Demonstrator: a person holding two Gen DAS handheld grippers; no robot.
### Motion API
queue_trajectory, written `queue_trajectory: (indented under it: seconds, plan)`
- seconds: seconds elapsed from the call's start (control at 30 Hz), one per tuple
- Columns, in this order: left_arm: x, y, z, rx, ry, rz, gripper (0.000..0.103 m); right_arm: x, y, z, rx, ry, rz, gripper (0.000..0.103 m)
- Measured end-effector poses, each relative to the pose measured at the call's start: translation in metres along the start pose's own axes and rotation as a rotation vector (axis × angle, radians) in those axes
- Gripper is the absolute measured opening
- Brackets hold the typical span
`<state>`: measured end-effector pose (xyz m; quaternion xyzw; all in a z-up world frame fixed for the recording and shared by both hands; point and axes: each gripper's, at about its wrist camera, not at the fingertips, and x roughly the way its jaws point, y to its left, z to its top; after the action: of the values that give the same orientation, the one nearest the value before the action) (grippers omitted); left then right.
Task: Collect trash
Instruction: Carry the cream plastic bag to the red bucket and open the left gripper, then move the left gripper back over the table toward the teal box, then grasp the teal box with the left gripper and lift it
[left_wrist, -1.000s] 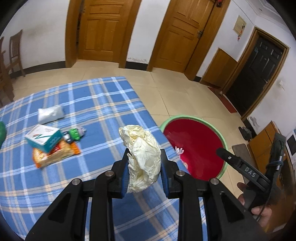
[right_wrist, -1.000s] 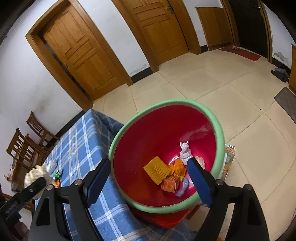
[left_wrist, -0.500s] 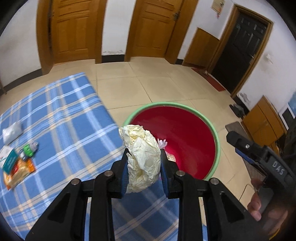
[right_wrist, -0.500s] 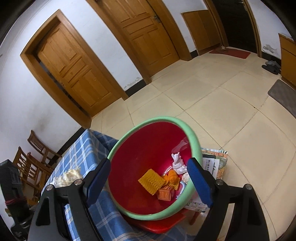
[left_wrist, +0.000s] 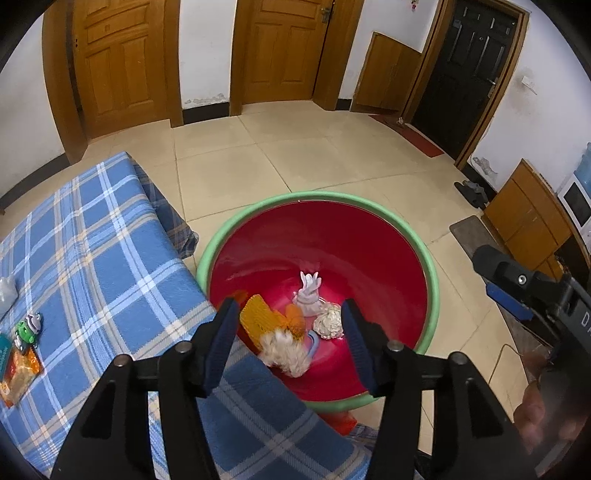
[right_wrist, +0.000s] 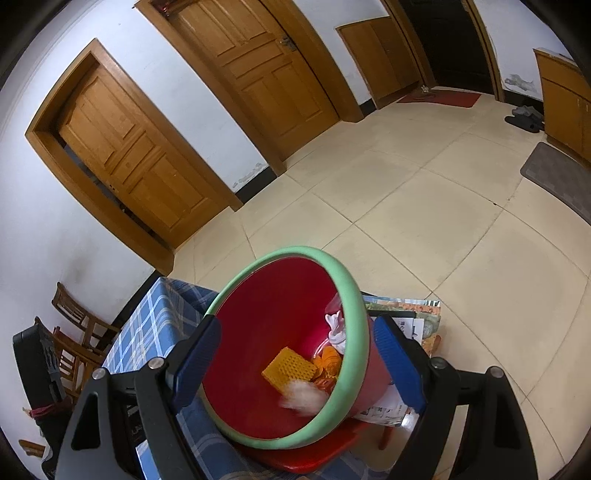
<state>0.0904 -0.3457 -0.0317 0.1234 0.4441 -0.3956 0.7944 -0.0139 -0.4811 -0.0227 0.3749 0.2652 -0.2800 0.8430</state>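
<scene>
A red basin with a green rim (left_wrist: 431, 273) (right_wrist: 354, 295) stands beside the blue checked table (left_wrist: 92, 266). My left gripper (left_wrist: 290, 328) is open above the basin's near side. The cream crumpled paper (left_wrist: 284, 354) (right_wrist: 303, 398) is blurred, falling into the basin. Inside lie an orange mesh piece (left_wrist: 258, 321) (right_wrist: 291, 367), a white knotted scrap (left_wrist: 308, 291) and a foil ball (left_wrist: 328, 321). My right gripper (right_wrist: 295, 362) is open and empty over the basin; it also shows at the right of the left wrist view (left_wrist: 517, 291).
On the table's left edge lie a green bottle (left_wrist: 27, 326), an orange packet (left_wrist: 18, 373) and a white bag (left_wrist: 5, 295). Papers (right_wrist: 413, 317) lie under the basin on a red stool (right_wrist: 314, 458). Wooden chairs (right_wrist: 77, 332) stand behind the table. Tiled floor (left_wrist: 295, 162) lies beyond.
My left gripper swung right over the basin, opened and let go of the crumpled paper, which now drops into the basin. The right gripper drew back a little.
</scene>
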Motion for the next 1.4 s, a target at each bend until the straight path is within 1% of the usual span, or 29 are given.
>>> queue_trajectory:
  seconds: [0.17,0.3,0.53,0.63,0.77,0.87,1.17,1.27,1.4]
  plan:
    - [-0.007,0.007,0.0,-0.024,-0.016,0.001,0.058,0.0,0.0,0.0,-0.005,0.005,0.006,0.086]
    - [-0.016,0.018,-0.003,-0.052,-0.027,0.012,0.058,0.001,0.006,-0.004,-0.021,0.024,0.026,0.086]
    - [-0.038,0.048,-0.01,-0.12,-0.061,0.069,0.058,0.002,0.017,-0.009,-0.041,0.038,0.038,0.087]
    - [-0.051,0.062,-0.012,-0.147,-0.082,0.102,0.062,0.004,0.023,-0.012,-0.049,0.053,0.052,0.088]
    - [-0.066,0.085,-0.017,-0.18,-0.109,0.158,0.064,0.005,0.032,-0.017,-0.067,0.068,0.063,0.088]
    - [-0.076,0.108,-0.02,-0.227,-0.118,0.204,0.066,0.006,0.037,-0.02,-0.08,0.07,0.066,0.089]
    - [-0.098,0.18,-0.036,-0.424,-0.117,0.368,0.069,0.013,0.048,-0.028,-0.108,0.1,0.075,0.09]
    - [-0.1,0.201,-0.042,-0.49,-0.108,0.412,0.071,0.014,0.051,-0.029,-0.115,0.106,0.078,0.09]
    - [-0.097,0.226,-0.047,-0.572,-0.098,0.466,0.072,0.015,0.055,-0.031,-0.123,0.11,0.079,0.09]
